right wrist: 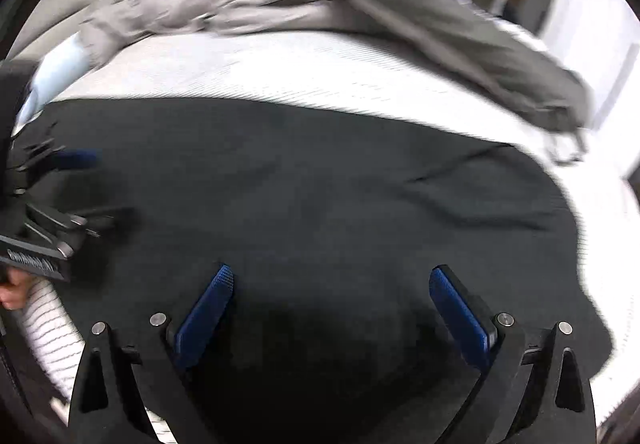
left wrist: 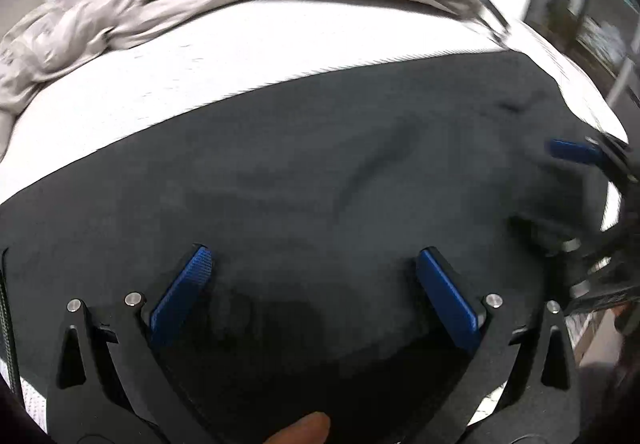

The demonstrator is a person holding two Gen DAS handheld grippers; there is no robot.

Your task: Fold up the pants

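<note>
Your left hand-held gripper [left wrist: 312, 264] sits closest in its own view, its two blue pads spread wide with nothing between them, poised just above the dark cloth. At the very bottom edge a fingertip [left wrist: 304, 429] of yours shows under the gripper body. Your right hand-held gripper [right wrist: 330, 282] reads the same way in its own view: blue pads set far apart, no fabric pinched, dark cloth showing in the gap.

Beneath both lie the pants [left wrist: 320, 172], dark charcoal, spread broad and mostly flat across the white bed [left wrist: 160, 84], with a few shallow creases running through the middle and a darker wrinkle toward the right. You can see each tool from the other's camera: the right one enters at the far right edge of the left view, one blue pad over the pants' edge, and the left one appears blurred at the left edge of the right view.

Past the pants' far edge runs a bare strip of ribbed white bedding. Beyond that, a crumpled grey garment [right wrist: 248, 0] lies heaped along the back of the bed, one part stretching toward the right, apart from the pants.
</note>
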